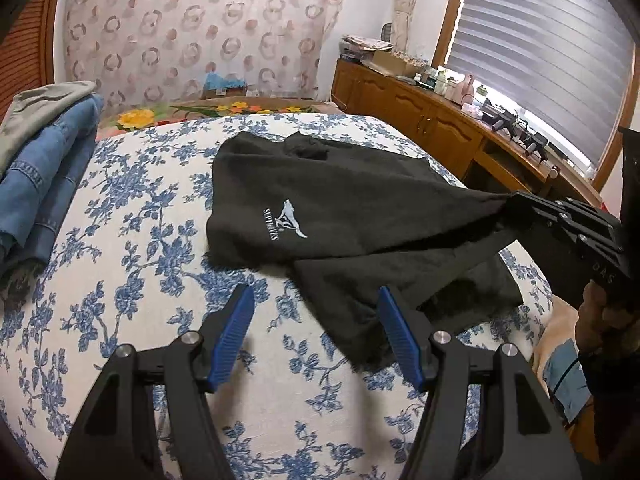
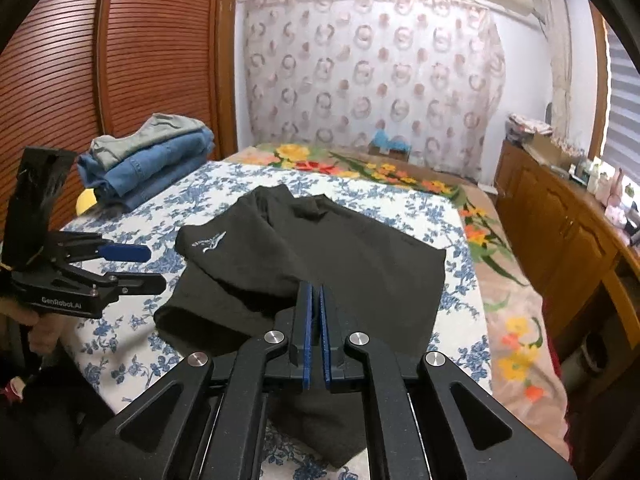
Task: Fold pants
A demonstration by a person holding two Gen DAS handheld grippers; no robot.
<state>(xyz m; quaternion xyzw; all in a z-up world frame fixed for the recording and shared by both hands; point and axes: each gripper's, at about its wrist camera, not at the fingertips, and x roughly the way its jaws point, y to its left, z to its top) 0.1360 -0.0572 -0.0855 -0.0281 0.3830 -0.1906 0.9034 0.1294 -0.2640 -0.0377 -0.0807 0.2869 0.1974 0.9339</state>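
Black pants [image 1: 340, 208] with a white logo lie crumpled on the blue-flowered bed sheet [image 1: 120, 248]. In the right wrist view the pants [image 2: 360, 264] spread ahead of my right gripper [image 2: 315, 292], whose blue pads are shut on a fold of their near edge. From the left wrist view that right gripper [image 1: 514, 202] pulls the cloth's right side up into a taut ridge. My left gripper [image 1: 315, 290] hovers open over the sheet at the pants' near hem, nothing between its pads. It appears open at the left [image 2: 154, 268], beside the pants.
A folded stack of blue jeans and a grey garment [image 1: 40, 160] [image 2: 152, 160] sits at the bed's far left. A wooden cabinet [image 1: 420, 120] with clutter runs along the right under the window. A louvred wooden door [image 2: 100, 60] stands behind the stack.
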